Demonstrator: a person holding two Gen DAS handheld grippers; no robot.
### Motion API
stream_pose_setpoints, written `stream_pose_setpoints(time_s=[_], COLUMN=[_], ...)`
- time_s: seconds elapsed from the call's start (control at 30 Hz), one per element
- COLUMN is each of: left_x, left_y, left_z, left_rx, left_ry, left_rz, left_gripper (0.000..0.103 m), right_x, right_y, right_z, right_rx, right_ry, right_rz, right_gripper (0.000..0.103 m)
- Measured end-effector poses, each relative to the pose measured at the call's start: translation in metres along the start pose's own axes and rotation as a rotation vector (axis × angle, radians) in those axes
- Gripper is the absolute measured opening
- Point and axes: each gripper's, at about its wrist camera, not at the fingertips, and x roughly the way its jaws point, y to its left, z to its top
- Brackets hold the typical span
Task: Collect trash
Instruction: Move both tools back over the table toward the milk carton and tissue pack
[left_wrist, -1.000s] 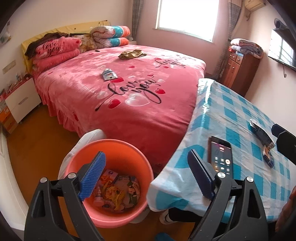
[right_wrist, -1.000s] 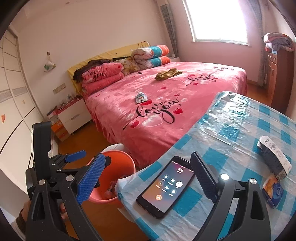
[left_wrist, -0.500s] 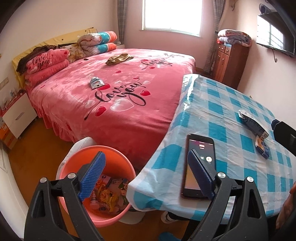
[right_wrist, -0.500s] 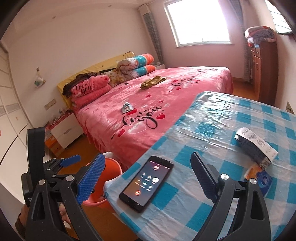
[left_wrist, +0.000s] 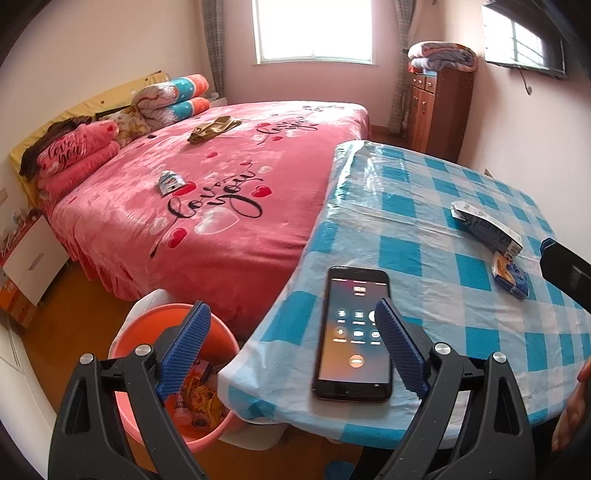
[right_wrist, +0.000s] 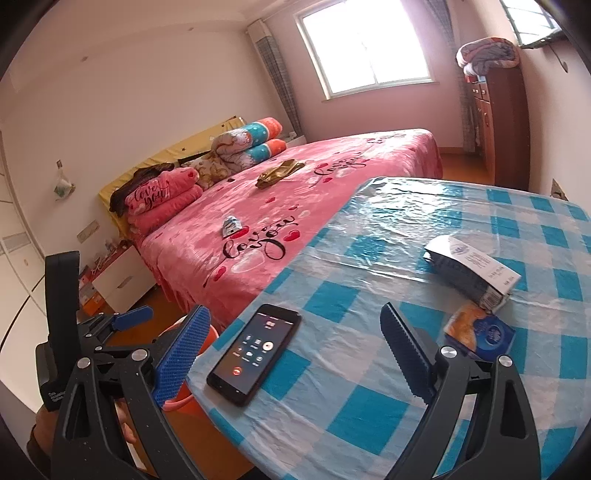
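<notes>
An orange bin (left_wrist: 147, 321) with wrappers inside stands on the floor between bed and table. On the blue checked table (left_wrist: 417, 221) lie a dark box with a white label (left_wrist: 487, 227) (right_wrist: 469, 273) and a small blue-orange wrapper (left_wrist: 509, 277) (right_wrist: 480, 332). A crumpled wrapper (left_wrist: 170, 182) (right_wrist: 231, 225) lies on the pink bed. My left gripper (left_wrist: 291, 347) is open and empty, over the bin's rim and table corner. My right gripper (right_wrist: 295, 347) is open and empty above the table's near edge.
A lit phone (left_wrist: 354, 332) (right_wrist: 255, 350) lies on the table's near corner. An olive cloth (left_wrist: 212, 129) lies on the bed. A white nightstand (left_wrist: 33, 254) is at left, a wooden dresser (left_wrist: 436, 110) at the back. The left gripper's body (right_wrist: 62, 325) shows in the right wrist view.
Both grippers have risen and shifted right toward the table. The bin has dropped lower left in view, and the phone and table trash appear nearer. Both stay open.
</notes>
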Motion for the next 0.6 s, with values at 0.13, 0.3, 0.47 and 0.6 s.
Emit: stream_pose_setpoints(time_s=[0.13, 0.3, 0.47, 0.6], left_x=[0.000, 0.000, 0.003, 0.006], left_y=[-0.015, -0.036, -0.058, -0.070], left_z=[0.002, 0.004, 0.004, 0.003], left_rx=[0.030, 0.076, 0.116, 0.132], left_ry=[0.001, 0.000, 0.004, 0.011], left_rz=[-0.005, -0.009, -0.024, -0.044], left_gripper=[0.091, 0.091, 0.091, 0.091], right_x=[-0.009, -0.017, -0.024, -0.025], right_y=[-0.015, -0.036, -0.063, -0.084], right_z=[-0.002, -0.004, -0.009, -0.015], right_rx=[0.026, 0.068, 0.118, 0.163], right_ry=[-0.021, -0.035, -0.040, -0.030], right_rz=[-0.017, -0.029, -0.047, -0.066], right_gripper=[0.092, 0.092, 0.092, 0.092])
